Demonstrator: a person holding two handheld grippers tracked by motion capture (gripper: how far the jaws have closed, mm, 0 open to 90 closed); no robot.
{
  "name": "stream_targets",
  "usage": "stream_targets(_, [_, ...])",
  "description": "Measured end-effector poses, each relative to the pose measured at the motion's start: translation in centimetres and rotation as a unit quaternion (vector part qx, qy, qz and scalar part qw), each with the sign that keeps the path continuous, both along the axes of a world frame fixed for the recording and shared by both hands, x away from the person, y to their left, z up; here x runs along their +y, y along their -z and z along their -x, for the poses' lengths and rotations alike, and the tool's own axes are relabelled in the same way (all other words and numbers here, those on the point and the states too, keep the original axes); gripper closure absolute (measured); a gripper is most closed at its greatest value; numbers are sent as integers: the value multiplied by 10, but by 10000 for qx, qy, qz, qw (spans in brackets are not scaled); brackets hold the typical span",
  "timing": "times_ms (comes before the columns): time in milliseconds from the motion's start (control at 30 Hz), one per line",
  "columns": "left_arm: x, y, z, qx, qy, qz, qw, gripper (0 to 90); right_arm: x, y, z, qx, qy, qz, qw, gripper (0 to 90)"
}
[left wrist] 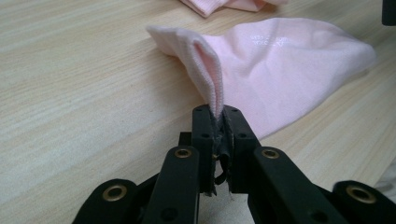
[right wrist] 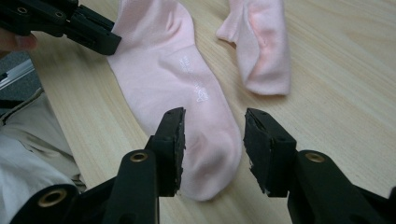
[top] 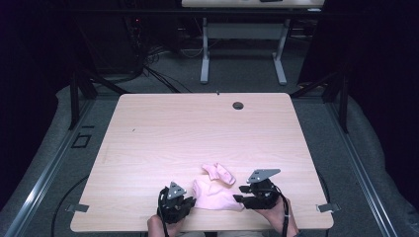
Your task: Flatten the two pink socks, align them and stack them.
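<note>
— Left tool [left wrist: 218,122] first: what has it got?

— Its jaws are clenched on the ribbed cuff edge of the flat pink sock [left wrist: 285,70], pinching a fold of it up off the table [left wrist: 74,93]. From the right gripper view the same tool [right wrist: 109,45] meets the sock's cuff end at the upper left.

— And the right tool [right wrist: 212,140]?

— Released. Its jaws stand apart over the toe end of that sock [right wrist: 182,93], the pads not pressing on the fabric.

— Any writing?

— Pale lettering is printed along the sock's foot, too small and faint to read in either gripper view.

— Where does the sock lie overall?

— From the high view, it lies [top: 216,193] near the table's front edge [top: 148,148], stretched between the left tool [top: 190,201] and the right tool [top: 238,193].

— Anything else around?

— A second pink sock [top: 219,172], crumpled, lies just beyond the first, near but apart from the right tool [right wrist: 261,46]. A round cable hole [top: 238,105] sits near the far edge, well apart. Nothing lies between tools and sock.
</note>
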State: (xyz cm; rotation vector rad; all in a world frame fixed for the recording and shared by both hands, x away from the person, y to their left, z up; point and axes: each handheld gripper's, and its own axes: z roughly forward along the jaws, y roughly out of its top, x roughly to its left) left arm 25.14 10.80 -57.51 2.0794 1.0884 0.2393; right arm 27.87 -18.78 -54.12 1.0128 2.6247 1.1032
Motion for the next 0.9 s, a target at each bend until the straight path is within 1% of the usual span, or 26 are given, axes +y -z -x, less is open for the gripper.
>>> stream_targets(67, [0, -3, -1, -63, 73, -47, 9999, 859, 1, -2, -1, -40, -29, -45, 10000, 560])
stream_targets(100, [0, -6, -2, -98, 89, -59, 9999, 861, 1, -3, -2, -71, -36, -30, 10000, 553])
stream_targets(167, [1, -13, -4, -202, 222, -102, 9995, 862, 3, -7, -4, -128, -92, -47, 9999, 538])
stream_targets(200, [0, -17, -5, -254, 273, -145, 9992, 862, 4, -10, -5, -194, -98, -65, 9997, 528])
stream_targets(233, [-1, -22, -7, -333, 382, -230, 9985, 863, 5, -13, -7, -228, -159, -42, 9996, 517])
stream_targets(267, [-1, -27, -8, -376, 452, -281, 9979, 863, 7, -17, -9, -261, -204, -74, 9994, 498])
stream_targets(300, [-2, -32, -10, -442, 528, -311, 9971, 863, 9, -21, -12, -318, -259, -55, 9991, 491])
stream_targets(333, [-2, -37, -13, -497, 657, -397, 9958, 863, 12, -25, -14, -404, -316, -60, 9987, 485])
stream_targets(400, [-4, -48, -19, -594, 813, -438, 9940, 863, 18, -34, -20, -491, -519, -89, 9974, 449])
stream_targets(433, [-4, -54, -21, -614, 981, -465, 9922, 862, 21, -39, -23, -572, -591, -51, 9966, 436])
stream_targets(500, [-6, -66, -25, -733, 1105, -489, 9900, 862, 28, -47, -30, -673, -774, -59, 9947, 398])
stream_targets(533, [-7, -71, -28, -776, 1228, -540, 9879, 862, 32, -52, -33, -710, -860, -76, 9937, 386])
stream_targets(600, [-10, -79, -31, -865, 1353, -536, 9856, 862, 38, -61, -38, -770, -1045, -135, 9914, 362])
stream_targets(633, [-12, -83, -32, -883, 1514, -537, 9831, 862, 42, -64, -42, -777, -1120, -194, 9905, 341])
stream_targets(667, [-14, -86, -33, -904, 1558, -604, 9818, 861, 45, -66, -45, -740, -1217, -228, 9895, 335])
stream_targets(700, [-16, -88, -34, -930, 1620, -649, 9803, 861, 48, -69, -48, -788, -1274, -195, 9885, 335])
stream_targets(733, [-18, -90, -35, -938, 1734, -661, 9781, 861, 50, -70, -50, -809, -1333, -175, 9876, 330])
stream_targets(767, [-20, -91, -36, -957, 1753, -684, 9775, 861, 53, -72, -53, -797, -1427, -174, 9864, 330])
stream_targets(800, [-21, -91, -38, -972, 1810, -747, 9758, 861, 55, -72, -55, -815, -1476, -173, 9855, 332])
stream_targets(833, [-22, -91, -40, -955, 1957, -756, 9731, 860, 56, -73, -57, -813, -1537, -156, 9846, 327])
stream_targets(867, [-24, -91, -41, -968, 2002, -870, 9711, 860, 57, -73, -59, -800, -1603, -152, 9837, 329])
stream_targets(900, [-25, -92, -42, -983, 2044, -927, 9695, 860, 57, -73, -61, -809, -1642, -127, 9830, 332])
